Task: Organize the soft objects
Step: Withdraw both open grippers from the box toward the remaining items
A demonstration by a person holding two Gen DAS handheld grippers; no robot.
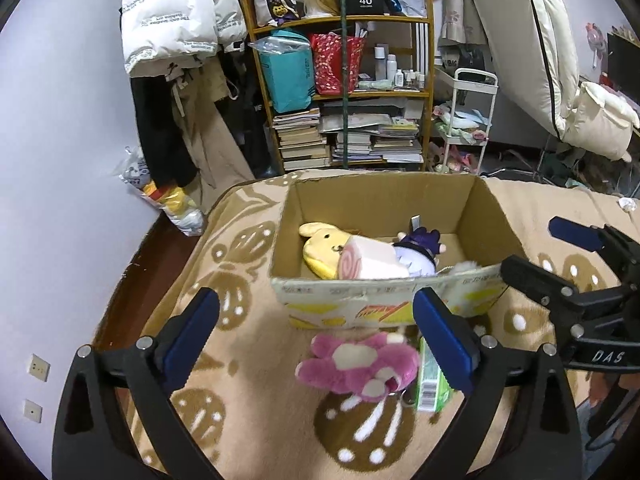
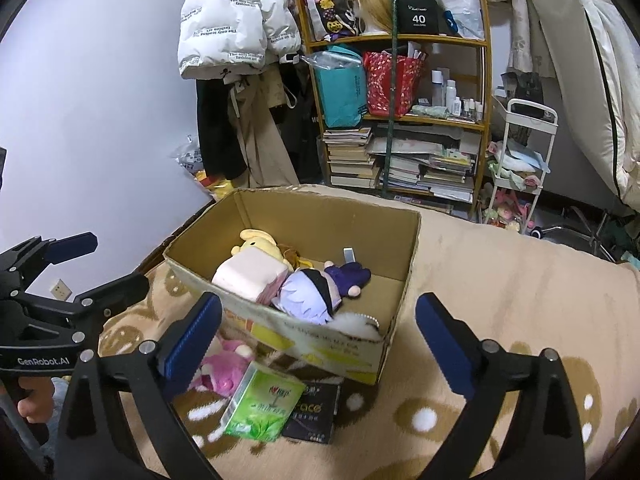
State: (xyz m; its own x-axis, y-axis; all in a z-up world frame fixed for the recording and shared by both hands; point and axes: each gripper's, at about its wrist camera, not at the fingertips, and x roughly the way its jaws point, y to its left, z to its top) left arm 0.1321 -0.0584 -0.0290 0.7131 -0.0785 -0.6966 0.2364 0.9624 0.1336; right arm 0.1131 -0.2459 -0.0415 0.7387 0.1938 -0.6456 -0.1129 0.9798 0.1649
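The left gripper (image 1: 316, 332) is hovering with jaws apart and empty over the fluffy pink plush toy (image 1: 358, 368), the right gripper (image 2: 318, 338) likewise spread and empty. The risk: pinching the green tissue pack (image 1: 430, 384) touching it at three o'clock. At twelve o'clock, the brown cardboard box (image 1: 380, 200) is holding a yellow plush (image 1: 320, 246), pink roll cushion (image 1: 370, 262) and purple doll (image 1: 418, 250).

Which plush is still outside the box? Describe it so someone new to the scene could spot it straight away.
Start at the open cardboard box on the beige patterned blanket. Just in front of its printed near wall, on the blanket, lies a fluffy pink plush with cream patches. Beside it are a green packet and a black packet, both flat and hard-edged; it is the only pink, furry thing there.
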